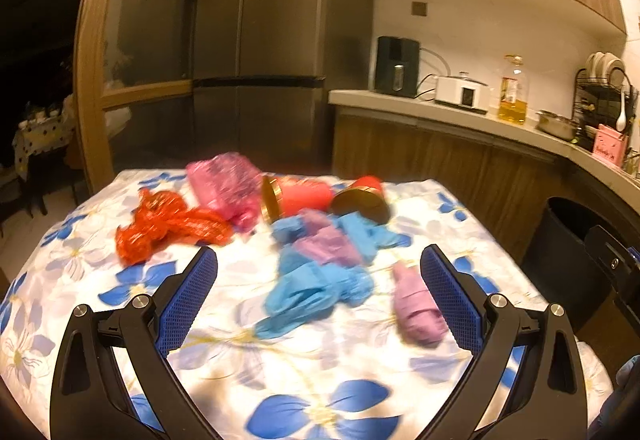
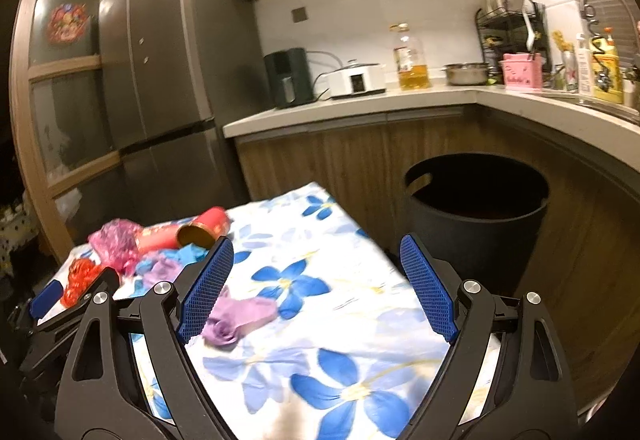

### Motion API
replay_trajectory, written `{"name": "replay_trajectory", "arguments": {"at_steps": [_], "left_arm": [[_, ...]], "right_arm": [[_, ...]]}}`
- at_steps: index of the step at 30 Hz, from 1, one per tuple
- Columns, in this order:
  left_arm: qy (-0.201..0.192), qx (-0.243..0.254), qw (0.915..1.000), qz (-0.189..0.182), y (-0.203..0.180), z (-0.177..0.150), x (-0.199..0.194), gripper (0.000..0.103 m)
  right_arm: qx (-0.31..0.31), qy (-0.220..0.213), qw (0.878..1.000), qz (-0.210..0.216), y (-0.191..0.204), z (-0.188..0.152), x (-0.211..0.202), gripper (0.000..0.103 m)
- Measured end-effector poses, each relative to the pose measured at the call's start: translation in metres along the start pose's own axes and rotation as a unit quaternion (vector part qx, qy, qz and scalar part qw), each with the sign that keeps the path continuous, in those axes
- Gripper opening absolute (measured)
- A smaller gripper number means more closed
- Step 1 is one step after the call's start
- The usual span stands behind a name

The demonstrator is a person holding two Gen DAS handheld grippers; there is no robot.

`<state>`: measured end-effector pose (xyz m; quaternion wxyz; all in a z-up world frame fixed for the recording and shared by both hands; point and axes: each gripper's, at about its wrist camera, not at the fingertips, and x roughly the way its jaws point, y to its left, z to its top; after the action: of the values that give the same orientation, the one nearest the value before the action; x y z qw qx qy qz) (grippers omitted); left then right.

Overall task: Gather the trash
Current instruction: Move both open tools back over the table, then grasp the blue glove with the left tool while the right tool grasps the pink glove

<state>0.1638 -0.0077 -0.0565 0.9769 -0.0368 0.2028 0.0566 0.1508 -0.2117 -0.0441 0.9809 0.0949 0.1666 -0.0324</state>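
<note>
Both tongs hang spread wide and carry nothing: your left tongs (image 1: 319, 292) hover over the middle of the worktop (image 1: 360, 380), your right tongs (image 2: 317, 290) over its right-hand part, facing the bin (image 2: 476, 216). What the next move turns on is the purple wad (image 1: 418, 314). In the left view it lies just inside the right finger (image 1: 450, 300), low and to the right of the gap, with its long axis running away from you, roughly in line with the fingers. In the right view the same purple wad (image 2: 240, 318) sits beside and partly behind the left finger (image 2: 206, 290), so it lies off to the left of that gap. You therefore have it between the two tongs, near both; by my reading the left ones need only a small shift rightward to straddle it across its short side. The blue wad (image 1: 316, 288) lies straight ahead of the left gap, a little farther on, with more crumpled scraps and two red cans (image 1: 304, 196) beyond. The bin stands on the floor past the worktop's right edge, on the right tongs' side, so anything grabbed must travel that way.
</note>
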Motion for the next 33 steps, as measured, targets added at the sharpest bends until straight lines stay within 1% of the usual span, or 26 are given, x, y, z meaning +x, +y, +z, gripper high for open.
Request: {"name": "replay_trajectory", "arguments": {"at_steps": [4, 10, 15, 17, 18, 21, 23, 24, 25, 26, 29, 31, 32, 33], "left_arm": [[0.012, -0.017, 0.9998, 0.006, 0.02, -0.005, 0.008, 0.097], [0.021, -0.022, 0.9995, 0.01, 0.034, -0.009, 0.016, 0.097], [0.038, -0.033, 0.9987, -0.001, 0.038, -0.01, 0.03, 0.097], [0.047, -0.038, 0.9982, -0.005, 0.038, -0.01, 0.038, 0.097], [0.052, -0.04, 0.9978, -0.008, 0.038, -0.011, 0.041, 0.097], [0.065, -0.04, 0.997, -0.01, 0.035, -0.012, 0.052, 0.097], [0.071, -0.039, 0.9967, -0.011, 0.032, -0.012, 0.057, 0.097], [0.074, -0.037, 0.9965, -0.011, 0.03, -0.012, 0.06, 0.097], [0.078, -0.037, 0.9962, -0.011, 0.029, -0.013, 0.063, 0.097], [0.082, -0.037, 0.9958, -0.012, 0.028, -0.013, 0.066, 0.095], [0.095, -0.041, 0.9945, -0.015, 0.026, -0.012, 0.073, 0.092], [0.104, -0.039, 0.9936, -0.02, 0.023, -0.013, 0.078, 0.089], [0.109, -0.036, 0.9932, -0.022, 0.023, -0.014, 0.081, 0.082], [0.119, -0.032, 0.9921, -0.023, 0.021, -0.015, 0.084, 0.077]], "right_arm": [[-0.02, 0.027, 0.999, 0.017, 0.021, -0.016, 0.018, 0.084], [-0.04, 0.061, 0.997, 0.03, 0.045, -0.037, 0.045, 0.084], [-0.05, 0.087, 0.994, 0.033, 0.059, -0.047, 0.069, 0.079], [-0.049, 0.099, 0.993, 0.037, 0.061, -0.049, 0.077, 0.073], [-0.049, 0.103, 0.993, 0.037, 0.062, -0.049, 0.08, 0.072], [-0.053, 0.12, 0.991, 0.042, 0.067, -0.052, 0.09, 0.06], [-0.058, 0.126, 0.989, 0.046, 0.069, -0.055, 0.093, 0.047], [-0.061, 0.128, 0.989, 0.047, 0.07, -0.056, 0.094, 0.043], [-0.064, 0.13, 0.988, 0.048, 0.071, -0.057, 0.095, 0.032], [-0.066, 0.131, 0.988, 0.052, 0.072, -0.057, 0.095, 0.019], [-0.064, 0.126, 0.988, 0.061, 0.071, -0.055, 0.092, 0.009], [-0.06, 0.119, 0.989, 0.061, 0.068, -0.052, 0.088, 0.007], [-0.059, 0.114, 0.99, 0.061, 0.066, -0.05, 0.084, 0.006], [-0.06, 0.108, 0.991, 0.06, 0.065, -0.048, 0.081, 0.006]]}}
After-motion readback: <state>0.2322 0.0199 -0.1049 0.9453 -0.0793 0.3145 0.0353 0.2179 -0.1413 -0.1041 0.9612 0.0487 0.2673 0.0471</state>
